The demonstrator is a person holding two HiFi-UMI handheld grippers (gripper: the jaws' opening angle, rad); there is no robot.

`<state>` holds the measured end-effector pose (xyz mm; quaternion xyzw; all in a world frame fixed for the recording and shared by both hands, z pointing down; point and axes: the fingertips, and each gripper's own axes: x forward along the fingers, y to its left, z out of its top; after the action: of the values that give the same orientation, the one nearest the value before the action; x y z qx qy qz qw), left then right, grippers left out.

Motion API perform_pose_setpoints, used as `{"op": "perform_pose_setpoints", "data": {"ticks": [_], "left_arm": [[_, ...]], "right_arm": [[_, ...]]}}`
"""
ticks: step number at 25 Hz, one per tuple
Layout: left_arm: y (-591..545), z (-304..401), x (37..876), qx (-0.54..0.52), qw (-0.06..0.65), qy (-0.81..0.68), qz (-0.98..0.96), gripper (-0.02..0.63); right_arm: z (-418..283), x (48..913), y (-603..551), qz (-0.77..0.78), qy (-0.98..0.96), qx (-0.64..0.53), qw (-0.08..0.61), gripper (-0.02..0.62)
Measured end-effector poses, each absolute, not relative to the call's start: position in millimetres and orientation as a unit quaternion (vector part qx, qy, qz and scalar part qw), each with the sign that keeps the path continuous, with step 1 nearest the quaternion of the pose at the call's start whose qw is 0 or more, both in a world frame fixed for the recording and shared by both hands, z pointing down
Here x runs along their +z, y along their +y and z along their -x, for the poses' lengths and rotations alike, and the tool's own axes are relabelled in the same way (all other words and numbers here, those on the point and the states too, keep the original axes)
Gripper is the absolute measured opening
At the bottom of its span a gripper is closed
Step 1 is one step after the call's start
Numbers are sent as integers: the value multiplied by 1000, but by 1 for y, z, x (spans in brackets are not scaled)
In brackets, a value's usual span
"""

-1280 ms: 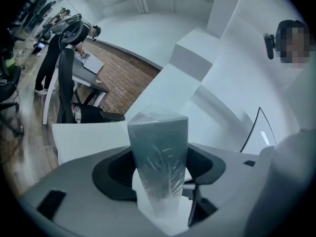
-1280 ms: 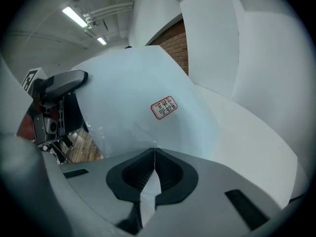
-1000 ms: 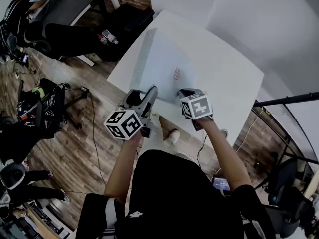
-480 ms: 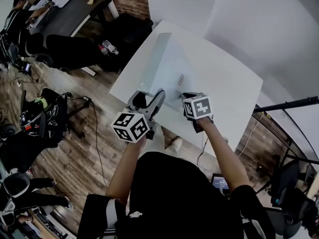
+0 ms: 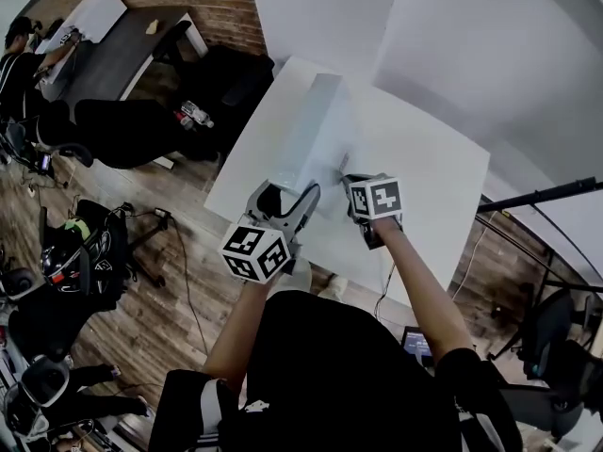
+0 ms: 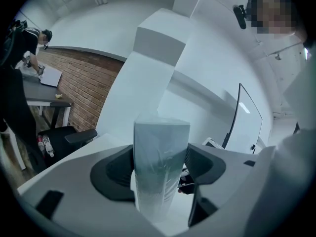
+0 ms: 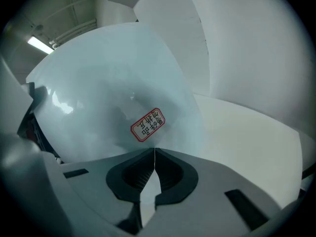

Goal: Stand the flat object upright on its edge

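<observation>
Box (image 5: 316,125), flat, pale grey-blue, glossy film wrap, red-bordered sticker (image 7: 147,125).

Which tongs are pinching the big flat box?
The left tongs: the flat box has its edge squeezed between their wide-set pads. The right tongs are shut with nothing between them, tips pointing at the box's face just below its red sticker.

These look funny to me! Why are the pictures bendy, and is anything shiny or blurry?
Head view: the wide lens curves the table edges a little. Right gripper view: white glare spots sit on the panel, and a black round border rings the picture. Left gripper view: the panel, close up, looks soft; a mosaic patch hides a face.
</observation>
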<state>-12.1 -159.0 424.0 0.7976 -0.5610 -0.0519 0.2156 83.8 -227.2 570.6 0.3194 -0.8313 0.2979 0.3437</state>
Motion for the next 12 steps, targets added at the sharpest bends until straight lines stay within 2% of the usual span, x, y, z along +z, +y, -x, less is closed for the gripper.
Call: {"op": "perform_pose_setpoints", "data": {"ticks": [12], "left_arm": [[-198, -7, 414, -16, 167, -505, -847, 305]], "right_arm": [[-83, 561, -274, -368, -815, 314, 319, 41]]}}
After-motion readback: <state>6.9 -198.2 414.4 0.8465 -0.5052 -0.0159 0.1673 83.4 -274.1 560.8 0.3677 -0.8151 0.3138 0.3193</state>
